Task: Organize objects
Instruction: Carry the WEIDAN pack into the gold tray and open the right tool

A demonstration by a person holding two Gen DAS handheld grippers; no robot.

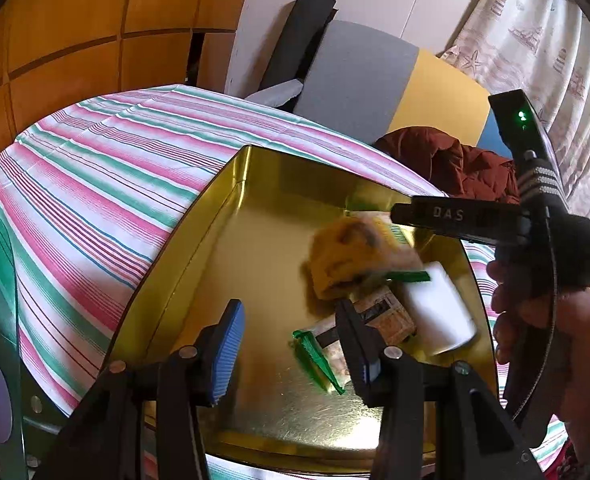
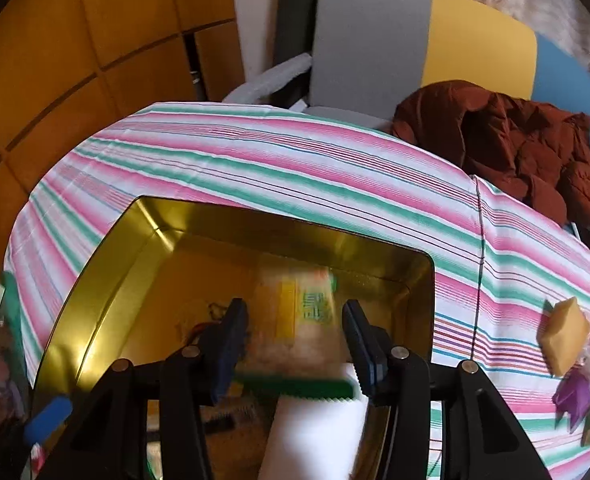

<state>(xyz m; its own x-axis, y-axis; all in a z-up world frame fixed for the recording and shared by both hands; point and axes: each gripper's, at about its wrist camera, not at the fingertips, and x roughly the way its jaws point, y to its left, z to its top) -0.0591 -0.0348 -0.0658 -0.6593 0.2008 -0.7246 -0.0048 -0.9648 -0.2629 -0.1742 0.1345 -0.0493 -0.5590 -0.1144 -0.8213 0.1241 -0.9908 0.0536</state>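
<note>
So the gold tin sits on the striped tablecloth, with a white block, a green clip and some packets bunched toward its right wall. Left gripper hangs open over the tin floor, holding nothing. Right gripper is over the tin too, jaws apart, not squeezing the blurry packet between them.

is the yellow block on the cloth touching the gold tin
Apart. The right wrist view shows a stretch of striped cloth between the yellow block and the gold tin.
</note>
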